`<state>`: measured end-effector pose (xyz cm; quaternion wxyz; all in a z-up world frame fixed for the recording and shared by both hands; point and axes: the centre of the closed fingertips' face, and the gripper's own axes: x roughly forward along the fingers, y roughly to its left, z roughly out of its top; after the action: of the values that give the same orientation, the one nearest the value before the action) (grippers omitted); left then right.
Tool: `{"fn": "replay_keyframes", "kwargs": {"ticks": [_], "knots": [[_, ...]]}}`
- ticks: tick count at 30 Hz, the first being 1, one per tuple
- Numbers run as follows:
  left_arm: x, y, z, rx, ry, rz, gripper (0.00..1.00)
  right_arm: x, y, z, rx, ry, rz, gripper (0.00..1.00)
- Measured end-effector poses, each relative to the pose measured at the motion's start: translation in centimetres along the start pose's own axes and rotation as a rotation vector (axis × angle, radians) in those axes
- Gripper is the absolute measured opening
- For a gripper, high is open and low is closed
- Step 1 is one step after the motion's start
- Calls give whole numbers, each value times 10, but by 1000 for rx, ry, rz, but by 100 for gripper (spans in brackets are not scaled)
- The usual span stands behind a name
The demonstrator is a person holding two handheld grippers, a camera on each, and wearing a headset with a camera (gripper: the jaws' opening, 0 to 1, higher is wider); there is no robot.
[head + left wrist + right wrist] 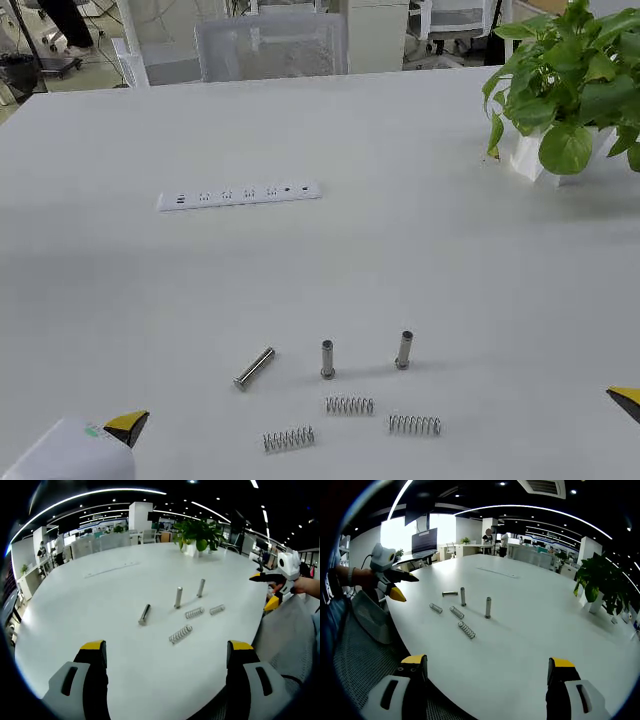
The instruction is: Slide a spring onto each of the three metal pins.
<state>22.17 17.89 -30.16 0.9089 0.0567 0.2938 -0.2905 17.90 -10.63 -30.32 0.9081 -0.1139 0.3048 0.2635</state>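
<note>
Open-plan office, white table [420, 250]. On the far side are a power strip [240, 194], a plant [570, 80] at the far right, and a chair [272, 45] behind the far edge. Near the front edge in the head view, three pins sit in a row: the left pin [254, 368] lies flat on a diagonal, while the middle pin [327, 359] and right pin [404, 350] stand upright. Three springs lie flat just in front of the pins, none on a pin: left spring [289, 438], middle spring [349, 405], right spring [414, 425]. None of the six parts touch. The left gripper [166, 647] has its jaws spread wide with nothing between them, held at the near table edge, short of the springs. The right gripper [488, 662] is also wide apart and empty, at the table edge, well apart from the parts. In the head view, yellow jaw tips poke in at bottom left and at the right edge.
</note>
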Motion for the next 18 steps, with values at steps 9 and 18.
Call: {"fn": "replay_keyframes", "kwargs": {"ticks": [9,18], "knots": [[0,0,-2,-8,4,-1,99,1,3,1,4,0,3,100],[0,1,-2,-8,1,-3,99,2,6,0,3,2,6,100]]}}
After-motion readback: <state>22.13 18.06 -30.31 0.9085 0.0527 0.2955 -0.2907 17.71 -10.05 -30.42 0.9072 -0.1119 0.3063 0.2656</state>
